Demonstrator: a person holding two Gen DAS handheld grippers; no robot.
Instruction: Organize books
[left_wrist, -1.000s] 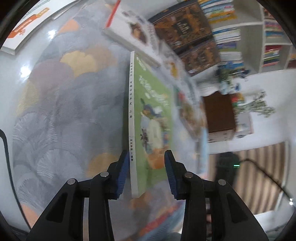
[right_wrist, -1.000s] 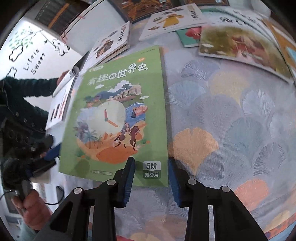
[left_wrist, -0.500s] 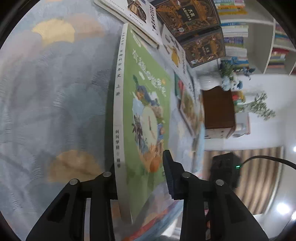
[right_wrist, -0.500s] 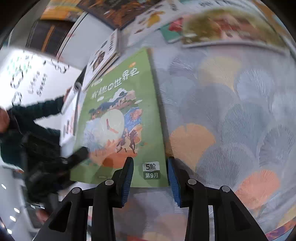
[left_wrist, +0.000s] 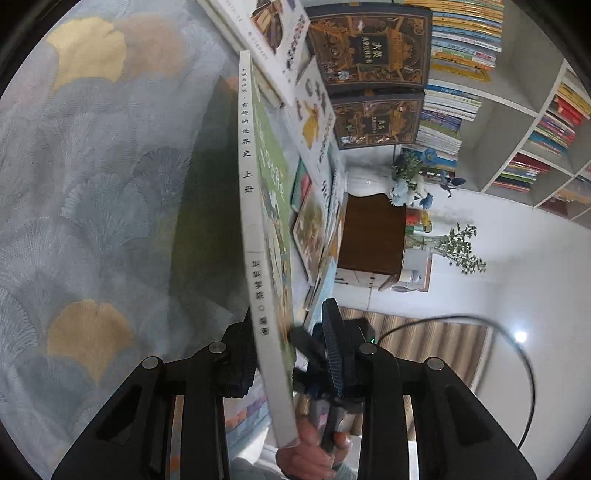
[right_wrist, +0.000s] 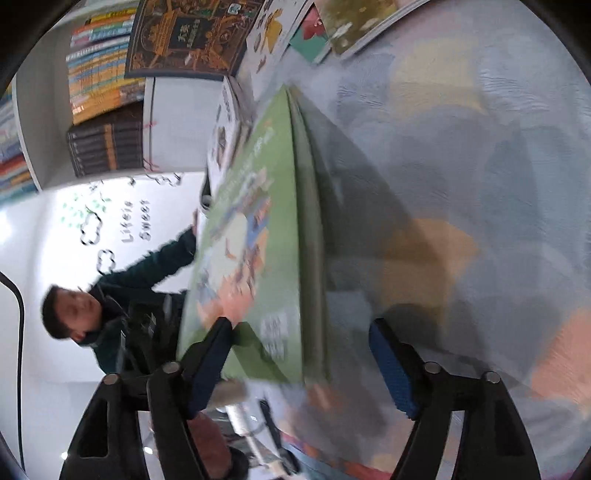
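Note:
A green picture book (left_wrist: 255, 240) is tipped up from the fan-patterned tablecloth (left_wrist: 92, 184), its white spine uppermost. It throws a dark shadow on the cloth. My left gripper (left_wrist: 286, 321) is shut on its near end beside the spine, one pad behind the back cover and the other on the front side. In the right wrist view the same green book (right_wrist: 258, 258) slants up to the left. My right gripper (right_wrist: 301, 328) straddles its near corner. Its jaws are opening and the right pad (right_wrist: 388, 369) stands well off the page edge.
White-covered books (left_wrist: 273, 33), two dark ornate books (left_wrist: 369, 48) and picture books (left_wrist: 310, 229) lie on the far part of the cloth. A brown box (left_wrist: 369, 236) and a bookshelf (left_wrist: 517, 110) stand beyond. A person's dark sleeve (right_wrist: 147, 266) shows at the left.
The green book has gone from lying flat to tipped up on edge as both grippers rolled. The right jaws have spread wide off its corner. The left jaws have narrowed around the book.

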